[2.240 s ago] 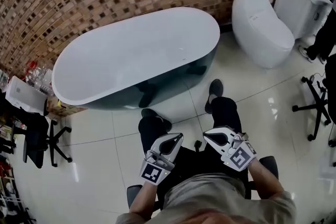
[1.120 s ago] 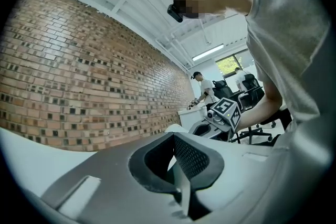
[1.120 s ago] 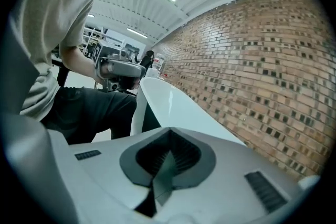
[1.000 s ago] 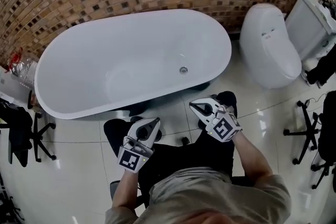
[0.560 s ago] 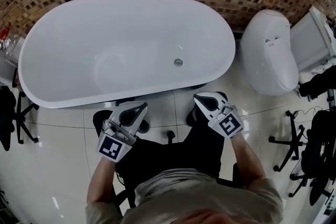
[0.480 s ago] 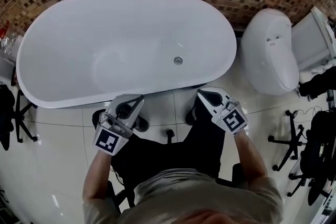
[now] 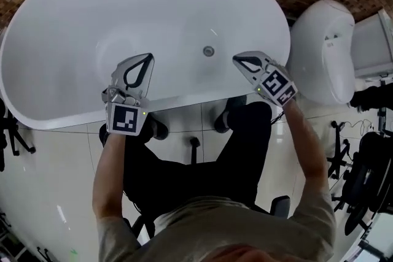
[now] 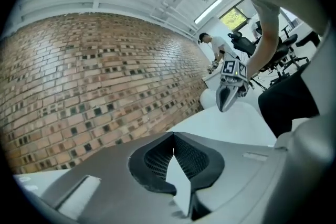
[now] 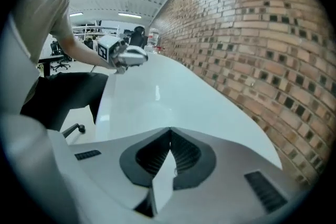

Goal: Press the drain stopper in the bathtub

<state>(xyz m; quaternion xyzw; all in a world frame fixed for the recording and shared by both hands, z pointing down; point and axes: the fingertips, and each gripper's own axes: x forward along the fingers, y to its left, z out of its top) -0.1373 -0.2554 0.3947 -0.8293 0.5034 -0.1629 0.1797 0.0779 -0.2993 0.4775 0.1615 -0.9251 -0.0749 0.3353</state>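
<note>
Both claws closed, tips together, nothing between them. Left claw (image 7: 149, 57) hovers over the bathtub (image 7: 184, 94) interior, just past the near rim. Right claw (image 7: 236, 59) is also over the tub, its tip pointing toward the drain stopper (image 7: 209, 51), near it but apart. The stopper sits on the tub floor, right of centre; only the head view shows it. Left gripper view: jaws tip to tip, brick wall (image 8: 79, 71) behind, right claw beyond over the white tub edge. Right gripper view: jaws meeting at the tip, long white tub rim, left claw at its far end. Toilet (image 7: 322, 40) stands just right of the tub.
</note>
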